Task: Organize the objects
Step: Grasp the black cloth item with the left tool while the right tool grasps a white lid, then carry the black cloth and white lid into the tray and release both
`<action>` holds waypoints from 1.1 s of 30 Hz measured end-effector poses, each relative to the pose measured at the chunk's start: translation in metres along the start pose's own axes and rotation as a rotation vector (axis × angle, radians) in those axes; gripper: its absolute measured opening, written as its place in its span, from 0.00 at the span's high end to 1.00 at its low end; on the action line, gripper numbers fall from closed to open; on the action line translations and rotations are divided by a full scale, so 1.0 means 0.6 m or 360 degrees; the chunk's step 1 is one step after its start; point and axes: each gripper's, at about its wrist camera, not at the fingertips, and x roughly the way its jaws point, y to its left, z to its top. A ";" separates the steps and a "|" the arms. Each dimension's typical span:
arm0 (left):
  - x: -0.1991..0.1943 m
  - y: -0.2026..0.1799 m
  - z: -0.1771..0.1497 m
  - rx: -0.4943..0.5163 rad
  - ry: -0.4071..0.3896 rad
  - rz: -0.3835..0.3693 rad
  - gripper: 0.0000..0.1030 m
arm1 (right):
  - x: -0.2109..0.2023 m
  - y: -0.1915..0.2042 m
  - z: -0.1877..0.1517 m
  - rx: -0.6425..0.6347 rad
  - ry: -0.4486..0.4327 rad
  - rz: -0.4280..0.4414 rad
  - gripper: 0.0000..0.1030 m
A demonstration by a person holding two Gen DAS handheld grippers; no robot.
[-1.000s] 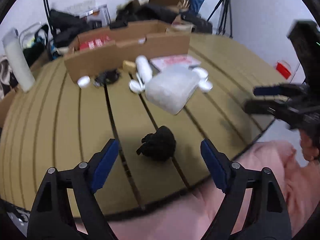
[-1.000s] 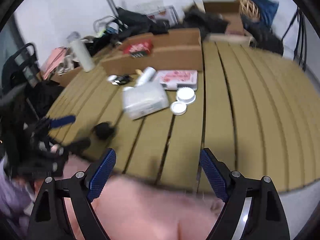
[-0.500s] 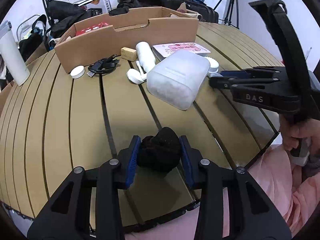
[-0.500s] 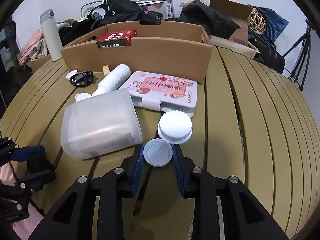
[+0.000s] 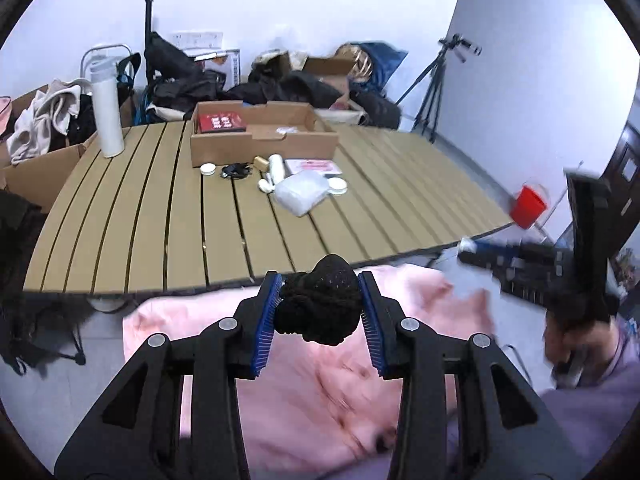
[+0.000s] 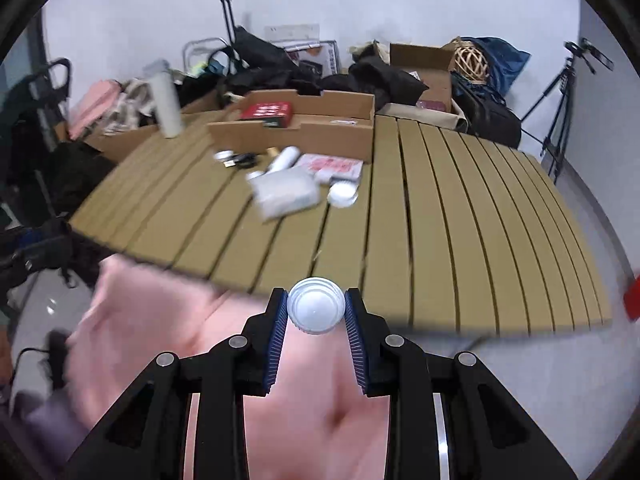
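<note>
No writing is legible. The left gripper (image 5: 319, 312) has its fingers clenched on a black knit bundle (image 5: 318, 304); the right gripper (image 6: 316, 312) pinches a white cap (image 6: 316, 311), both off the bench (image 6: 440, 216), above pink fabric (image 6: 160, 320).

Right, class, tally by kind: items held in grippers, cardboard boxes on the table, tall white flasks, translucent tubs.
Held items: 2 (black fabric bundle in left gripper, white cap in right gripper)
Cardboard boxes on the table: 1
Tall white flasks: 1
Translucent tubs: 1
Total: 5
</note>
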 end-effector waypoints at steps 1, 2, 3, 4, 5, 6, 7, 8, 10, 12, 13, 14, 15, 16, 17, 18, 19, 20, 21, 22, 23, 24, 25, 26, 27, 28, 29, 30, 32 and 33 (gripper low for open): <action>-0.013 -0.006 0.000 0.0001 -0.0019 -0.0001 0.66 | -0.023 0.016 -0.019 0.0008 -0.0017 0.0038 0.69; -0.025 -0.013 0.003 0.0012 -0.0051 0.0005 0.66 | -0.042 0.034 -0.033 -0.0009 -0.0032 0.0068 0.69; -0.035 -0.019 0.009 0.0021 -0.0088 0.0003 0.66 | -0.054 0.050 -0.037 -0.0046 -0.0046 0.0070 0.69; -0.041 -0.023 0.011 0.0026 -0.0111 -0.0007 0.66 | -0.067 0.066 -0.035 -0.0100 -0.0069 0.0070 0.69; -0.047 -0.025 0.014 0.0023 -0.0123 -0.0021 0.66 | -0.080 0.082 -0.030 -0.0162 -0.0118 0.0066 0.69; -0.053 -0.025 0.015 0.0013 -0.0134 -0.0029 0.66 | -0.090 0.092 -0.023 -0.0202 -0.0168 0.0051 0.69; -0.056 -0.025 0.016 0.0011 -0.0145 -0.0029 0.66 | -0.100 0.101 -0.020 -0.0228 -0.0213 0.0040 0.69; -0.057 -0.023 0.014 0.0007 -0.0155 -0.0017 0.66 | -0.105 0.107 -0.015 -0.0236 -0.0238 0.0056 0.69; -0.055 -0.016 0.012 -0.0008 -0.0156 -0.0003 0.66 | -0.101 0.111 -0.013 -0.0227 -0.0224 0.0090 0.69; -0.047 -0.010 0.013 -0.0018 -0.0143 -0.0019 0.66 | -0.088 0.113 -0.015 -0.0234 -0.0185 0.0083 0.69; -0.043 -0.008 0.012 -0.0024 -0.0139 -0.0023 0.66 | -0.081 0.110 -0.015 -0.0224 -0.0168 0.0082 0.69; -0.037 -0.005 0.013 -0.0028 -0.0126 -0.0028 0.66 | -0.071 0.105 -0.015 -0.0204 -0.0148 0.0092 0.69; -0.030 -0.002 0.014 -0.0029 -0.0111 -0.0029 0.66 | -0.066 0.101 -0.015 -0.0192 -0.0136 0.0091 0.69; -0.023 0.000 0.017 -0.0031 -0.0095 -0.0021 0.66 | -0.059 0.095 -0.013 -0.0182 -0.0123 0.0080 0.69; -0.013 0.004 0.024 -0.0032 -0.0073 -0.0011 0.66 | -0.050 0.090 -0.011 -0.0176 -0.0105 0.0059 0.69; -0.003 0.009 0.034 -0.0031 -0.0053 0.0002 0.66 | -0.038 0.082 -0.004 -0.0172 -0.0088 0.0044 0.69; 0.010 0.016 0.052 -0.0028 -0.0033 0.0023 0.66 | -0.032 0.076 0.002 -0.0173 -0.0083 0.0043 0.69; 0.021 0.019 0.068 -0.0018 -0.0019 0.0051 0.66 | -0.025 0.066 0.017 -0.0180 -0.0081 0.0040 0.69; 0.036 0.024 0.092 0.0004 -0.0001 0.0099 0.66 | -0.019 0.059 0.034 -0.0189 -0.0086 0.0034 0.69; 0.056 0.030 0.124 0.0024 0.0013 0.0157 0.66 | -0.013 0.050 0.056 -0.0197 -0.0098 0.0039 0.69; 0.074 0.039 0.158 0.0036 0.0008 0.0194 0.66 | -0.005 0.037 0.087 -0.0196 -0.0115 0.0055 0.69; 0.089 0.048 0.189 0.0041 -0.0002 0.0205 0.66 | 0.002 0.024 0.116 -0.0187 -0.0131 0.0063 0.69; 0.106 0.057 0.220 0.0040 -0.0007 0.0206 0.66 | 0.011 0.011 0.149 -0.0173 -0.0150 0.0066 0.69; 0.129 0.069 0.257 0.0025 0.0001 0.0195 0.66 | 0.025 -0.009 0.196 -0.0153 -0.0177 0.0070 0.69; 0.157 0.081 0.295 0.0001 0.0026 0.0163 0.66 | 0.037 -0.021 0.227 -0.0140 -0.0192 0.0070 0.69; 0.182 0.090 0.325 -0.0025 0.0051 0.0139 0.66 | 0.050 -0.035 0.259 -0.0122 -0.0200 0.0067 0.69; 0.216 0.102 0.363 -0.0060 0.0087 0.0117 0.66 | 0.070 -0.051 0.299 -0.0095 -0.0209 0.0071 0.69; 0.248 0.112 0.395 -0.0084 0.0122 0.0098 0.66 | 0.096 -0.068 0.342 -0.0070 -0.0212 0.0098 0.69; 0.327 0.133 0.462 -0.0129 0.0197 0.0114 0.65 | 0.142 -0.091 0.406 -0.0016 -0.0177 0.0117 0.69; 0.360 0.142 0.483 -0.0157 0.0234 0.0139 0.65 | 0.175 -0.104 0.445 0.0006 -0.0150 0.0149 0.69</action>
